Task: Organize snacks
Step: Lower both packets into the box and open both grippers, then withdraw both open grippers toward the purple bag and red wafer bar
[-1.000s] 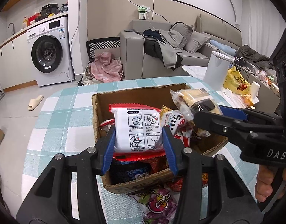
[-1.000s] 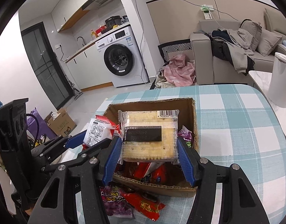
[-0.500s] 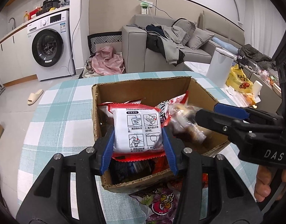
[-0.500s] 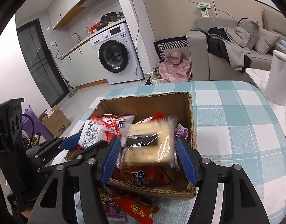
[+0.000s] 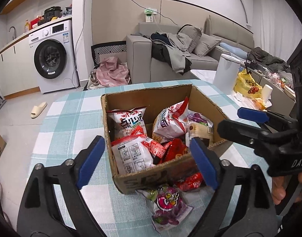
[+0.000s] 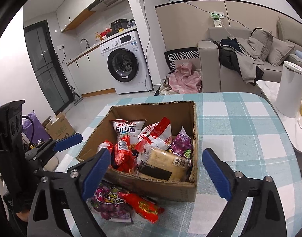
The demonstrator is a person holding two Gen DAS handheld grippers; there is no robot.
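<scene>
Both grippers hang spread and empty over the cardboard box point(image 5: 151, 177). The snacks left out, a purple grape packet point(image 5: 168, 203) and a red packet point(image 6: 145, 205), lie on the worktop point(image 6: 249, 138) against the box's near wall, just below the left gripper point(image 5: 147, 158). The right gripper point(image 6: 156, 169) looks a bit farther off.

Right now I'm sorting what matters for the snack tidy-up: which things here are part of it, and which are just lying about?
Job: box; cracker pack; white packet; grape bag; red packet.
Lying about: slipper; pink cloth; yellow bag; washer.
</scene>
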